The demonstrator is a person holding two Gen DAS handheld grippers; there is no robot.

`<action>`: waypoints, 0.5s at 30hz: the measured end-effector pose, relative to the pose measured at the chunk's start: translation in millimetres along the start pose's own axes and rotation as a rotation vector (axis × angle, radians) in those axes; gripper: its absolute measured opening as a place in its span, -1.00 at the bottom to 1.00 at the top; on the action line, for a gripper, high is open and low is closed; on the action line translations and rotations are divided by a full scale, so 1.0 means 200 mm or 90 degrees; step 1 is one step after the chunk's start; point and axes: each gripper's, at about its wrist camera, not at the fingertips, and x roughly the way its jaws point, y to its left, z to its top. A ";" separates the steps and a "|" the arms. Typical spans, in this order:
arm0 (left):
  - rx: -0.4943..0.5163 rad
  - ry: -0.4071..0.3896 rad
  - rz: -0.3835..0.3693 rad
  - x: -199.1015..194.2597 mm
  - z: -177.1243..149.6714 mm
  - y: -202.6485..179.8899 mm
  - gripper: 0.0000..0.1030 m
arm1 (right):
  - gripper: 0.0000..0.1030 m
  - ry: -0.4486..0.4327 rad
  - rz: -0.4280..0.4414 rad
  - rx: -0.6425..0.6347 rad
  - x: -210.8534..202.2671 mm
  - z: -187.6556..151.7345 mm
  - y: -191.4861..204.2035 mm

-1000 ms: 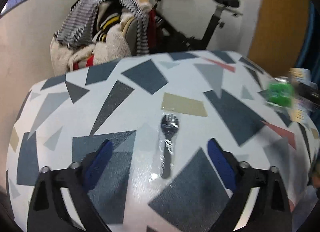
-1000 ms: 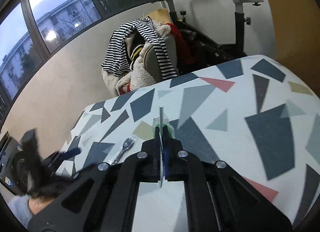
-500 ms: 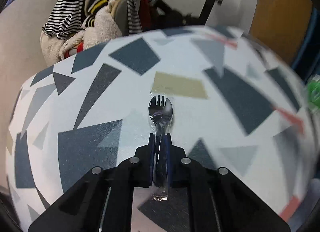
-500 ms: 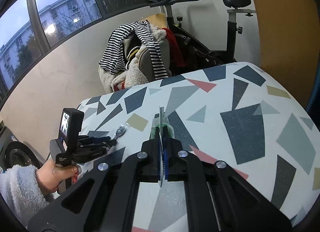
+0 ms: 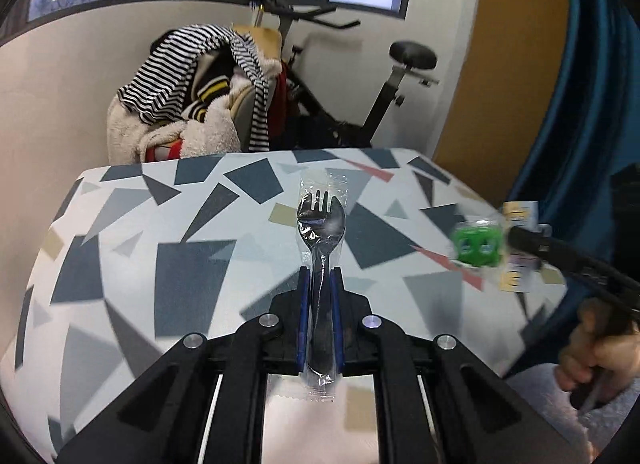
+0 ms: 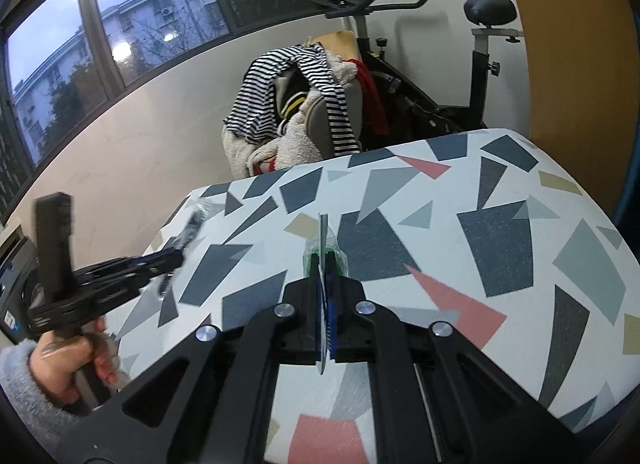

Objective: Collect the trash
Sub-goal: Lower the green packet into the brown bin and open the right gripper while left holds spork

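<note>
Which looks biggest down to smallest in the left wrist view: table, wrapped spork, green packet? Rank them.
1. Table, by far the largest.
2. Wrapped spork, held in the left tool; its nearness to the camera inflates it.
3. Green packet, blurred, so its rank against the spork is unsure.

surface: table | cover: white cloth, grey, navy, pink, tan shapes | edge: rounded

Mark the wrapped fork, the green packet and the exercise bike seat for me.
wrapped fork (image 5: pixel 321 220): left wrist view, on the fork's head.
green packet (image 5: pixel 477 245): left wrist view, on its green middle.
exercise bike seat (image 6: pixel 495 10): right wrist view, on the black saddle.
</note>
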 end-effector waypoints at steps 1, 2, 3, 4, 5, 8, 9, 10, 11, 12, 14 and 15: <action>-0.001 -0.005 -0.001 -0.06 -0.03 -0.02 -0.80 | -0.88 0.004 0.004 -0.005 -0.02 -0.02 0.03; -0.001 -0.012 -0.001 -0.12 -0.06 -0.04 -0.80 | -0.88 0.005 0.006 -0.007 -0.04 -0.03 0.04; -0.001 -0.016 -0.002 -0.16 -0.08 -0.05 -0.80 | -0.88 0.010 0.011 -0.016 -0.07 -0.06 0.07; -0.005 -0.021 -0.004 -0.23 -0.12 -0.08 -0.80 | -0.88 0.011 0.012 -0.018 -0.08 -0.06 0.09; -0.007 -0.025 -0.006 -0.27 -0.14 -0.09 -0.80 | -0.88 0.012 0.014 -0.021 -0.09 -0.07 0.10; -0.009 -0.035 -0.009 -0.40 -0.22 -0.13 -0.80 | -0.88 0.020 0.024 -0.039 -0.16 -0.15 0.16; -0.010 -0.041 -0.010 -0.46 -0.25 -0.15 -0.80 | -0.88 0.022 0.027 -0.049 -0.18 -0.18 0.19; -0.010 -0.043 -0.011 -0.48 -0.27 -0.16 -0.80 | -0.88 0.023 0.027 -0.051 -0.18 -0.19 0.19; -0.013 -0.046 -0.014 -0.52 -0.30 -0.17 -0.80 | -0.88 0.027 0.029 -0.061 -0.20 -0.23 0.22; -0.017 -0.047 -0.017 -0.55 -0.33 -0.18 -0.80 | -0.88 0.027 0.029 -0.062 -0.20 -0.24 0.23; -0.022 -0.051 -0.017 -0.59 -0.38 -0.18 -0.80 | -0.88 0.039 0.033 -0.076 -0.22 -0.31 0.27; -0.027 -0.052 -0.017 -0.62 -0.41 -0.19 -0.80 | -0.88 0.052 0.039 -0.085 -0.23 -0.37 0.29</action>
